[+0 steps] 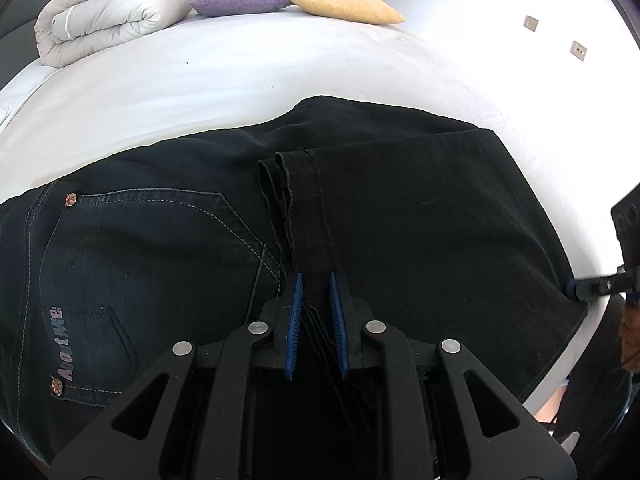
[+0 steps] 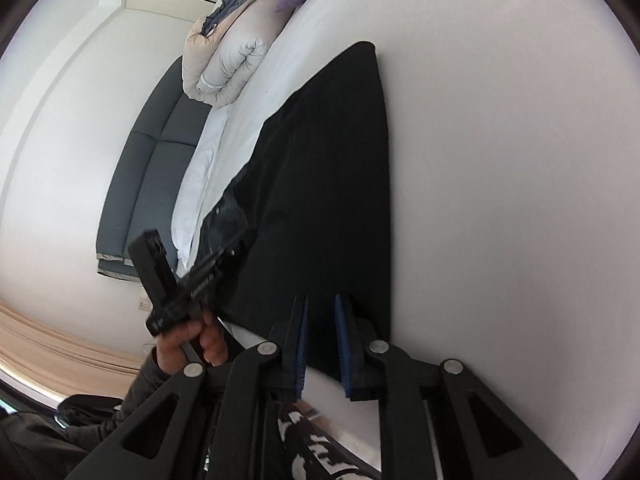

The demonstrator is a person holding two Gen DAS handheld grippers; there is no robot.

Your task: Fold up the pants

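Dark denim pants (image 1: 168, 240) lie on a white bed (image 1: 200, 80), folded lengthwise, back pocket with "AboutMe" label at the left. The leg hem (image 1: 296, 168) is folded over toward the seat. My left gripper (image 1: 316, 280) is shut on the hem fabric, frayed threads trailing between its blue pads. My right gripper (image 2: 322, 308) sits at the near edge of the pants (image 2: 328, 184), its jaws a little apart around the fabric edge. The right gripper also shows in the left wrist view (image 1: 588, 286) at the pants' right edge. The left gripper (image 2: 224, 252) appears in the right wrist view, held by a hand.
A rolled beige duvet (image 1: 108, 16), a purple cushion (image 1: 240, 0) and a yellow cushion (image 1: 344, 4) lie at the far end of the bed. A grey headboard (image 2: 152, 184) stands beside the bed. Wall sockets (image 1: 532, 22) are at the right.
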